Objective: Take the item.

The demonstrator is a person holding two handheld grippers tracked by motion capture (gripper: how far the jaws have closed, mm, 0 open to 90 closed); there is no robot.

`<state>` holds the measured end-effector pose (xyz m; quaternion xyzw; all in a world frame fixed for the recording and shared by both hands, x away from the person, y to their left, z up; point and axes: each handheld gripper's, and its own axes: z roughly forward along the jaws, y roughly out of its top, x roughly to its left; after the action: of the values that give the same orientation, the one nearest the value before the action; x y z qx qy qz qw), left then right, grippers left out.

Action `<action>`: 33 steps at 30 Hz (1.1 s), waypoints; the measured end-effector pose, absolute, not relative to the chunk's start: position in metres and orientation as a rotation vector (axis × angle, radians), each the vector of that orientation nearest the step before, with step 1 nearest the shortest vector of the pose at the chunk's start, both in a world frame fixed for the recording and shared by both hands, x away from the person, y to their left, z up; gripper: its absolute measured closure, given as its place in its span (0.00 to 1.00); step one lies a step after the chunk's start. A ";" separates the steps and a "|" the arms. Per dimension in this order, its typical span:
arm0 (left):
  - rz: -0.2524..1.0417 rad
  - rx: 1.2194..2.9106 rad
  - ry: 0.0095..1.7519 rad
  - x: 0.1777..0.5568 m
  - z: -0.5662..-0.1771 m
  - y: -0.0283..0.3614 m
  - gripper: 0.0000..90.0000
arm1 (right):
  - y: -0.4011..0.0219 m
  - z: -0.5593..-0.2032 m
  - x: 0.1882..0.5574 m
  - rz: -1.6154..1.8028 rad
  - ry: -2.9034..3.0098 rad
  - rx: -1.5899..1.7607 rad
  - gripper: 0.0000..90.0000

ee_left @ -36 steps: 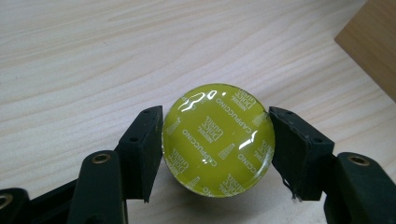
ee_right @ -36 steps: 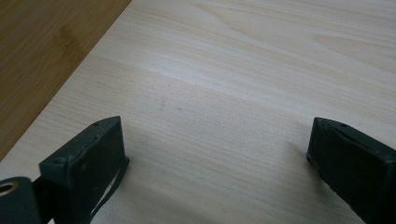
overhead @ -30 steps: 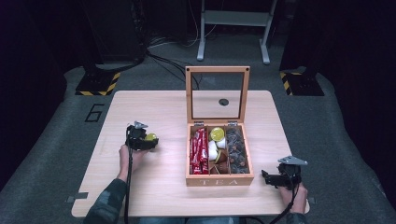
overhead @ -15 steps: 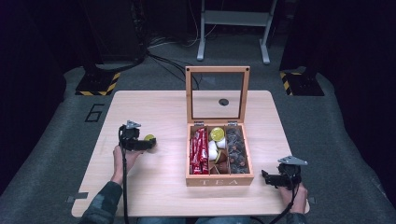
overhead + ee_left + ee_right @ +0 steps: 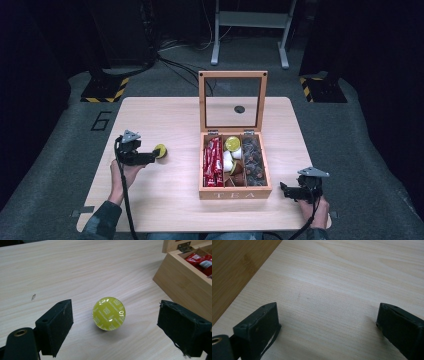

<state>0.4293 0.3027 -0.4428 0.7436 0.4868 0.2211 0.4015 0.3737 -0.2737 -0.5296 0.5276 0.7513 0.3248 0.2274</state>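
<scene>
The left claw [image 5: 115, 322] has just been opening, and the yellow capsule [image 5: 109, 313] sits untouched between its jaws on the table [image 5: 75, 270]. The right claw [image 5: 327, 327] is wide open, holding nothing, beside the tea box [image 5: 235, 192].

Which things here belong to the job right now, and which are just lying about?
In the job:
- yellow capsule, standing free on the table
- left gripper, fingers open, just released
- tea box

Lying about:
- right gripper, open, idle
- red sachets

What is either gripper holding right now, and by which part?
Nothing. The left gripper has just been opening; the yellow capsule sits free on the table between its jaws. The right gripper is open over bare wood.
</scene>
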 end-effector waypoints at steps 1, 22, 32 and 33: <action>0.572 1.882 1.221 0.426 -0.442 0.303 0.14 | -0.274 -0.530 0.374 0.895 2.070 1.453 0.04; 0.587 1.884 1.249 0.374 -0.458 0.341 0.15 | -0.273 -0.530 0.373 0.895 2.062 1.474 0.04; 0.555 1.900 1.337 0.359 -0.494 0.361 0.12 | -0.273 -0.530 0.373 0.895 2.062 1.472 0.04; 0.558 1.909 1.341 0.358 -0.498 0.363 0.12 | -0.273 -0.530 0.373 0.895 2.064 1.465 0.04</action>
<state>0.3578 0.3632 -0.4978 0.7416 0.5210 0.2168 0.3628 0.3734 -0.2729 -0.5296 0.5317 0.7488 0.3246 0.2265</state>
